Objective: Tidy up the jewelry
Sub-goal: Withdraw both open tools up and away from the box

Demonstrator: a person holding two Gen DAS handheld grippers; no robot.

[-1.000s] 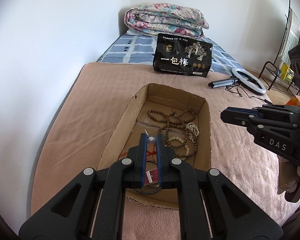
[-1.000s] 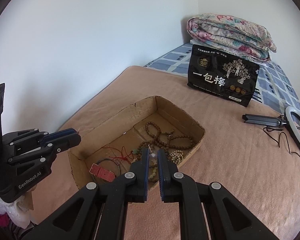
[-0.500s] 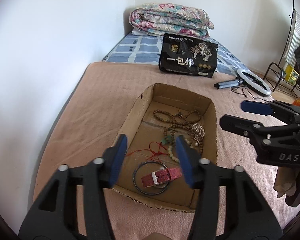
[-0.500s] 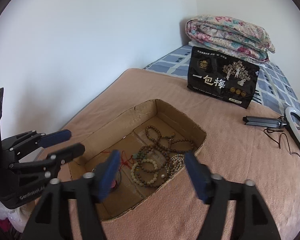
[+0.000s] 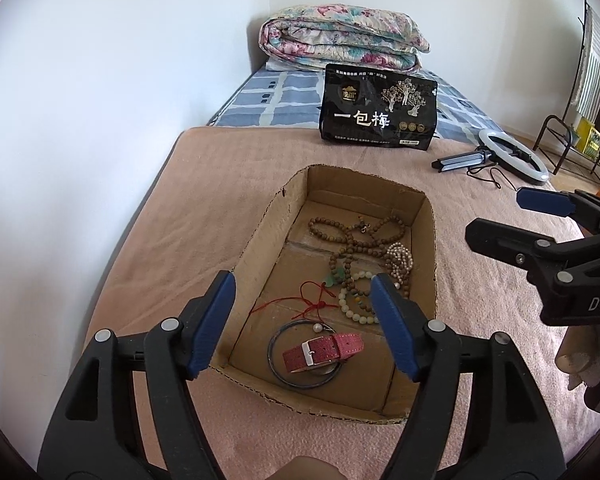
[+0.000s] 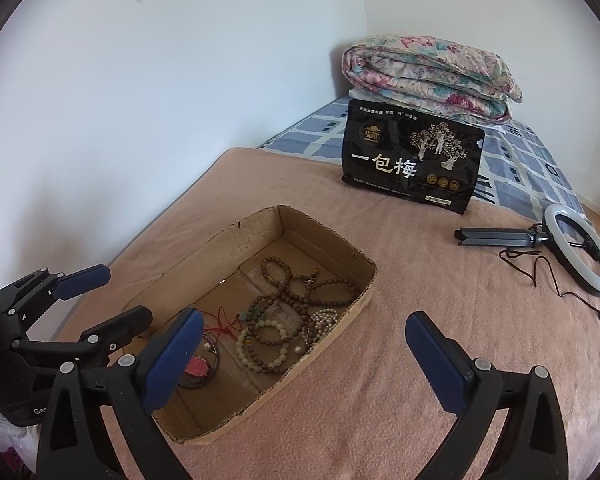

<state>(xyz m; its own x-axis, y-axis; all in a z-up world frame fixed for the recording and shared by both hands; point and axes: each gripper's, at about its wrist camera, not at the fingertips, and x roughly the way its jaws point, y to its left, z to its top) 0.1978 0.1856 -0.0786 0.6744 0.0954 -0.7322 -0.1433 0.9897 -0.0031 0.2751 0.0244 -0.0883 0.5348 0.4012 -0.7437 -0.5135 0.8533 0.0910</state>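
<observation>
An open cardboard box [image 5: 428, 248] lies on the pink blanket and holds the jewelry. Inside are a brown bead necklace [image 5: 356, 236], a pearl strand [image 5: 400, 258], a pale bead bracelet [image 5: 356, 308], a red cord [image 5: 312, 300], a dark bangle [image 5: 273, 354] and a red watch strap [image 5: 324, 350]. My left gripper [image 5: 303, 280] hovers over the box's near end, its jaws opening with nothing between them. My right gripper [image 6: 303, 318] hangs over the box's right side, jaws opening wide and empty. The box [image 6: 364, 276] shows in both views.
A black snack bag [image 5: 378, 114] stands beyond the box, with a folded floral quilt [image 5: 340, 40] behind it. A ring light on a folded tripod [image 5: 512, 154] and its cable lie at the right. A metal rack [image 5: 568, 148] stands past the bed. A white wall runs along the left.
Both grippers have gone from shut to wide open. A small pale bead seen at the left fingertips a second ago now lies in the box beside the bangle. Neither hand has shifted much.
</observation>
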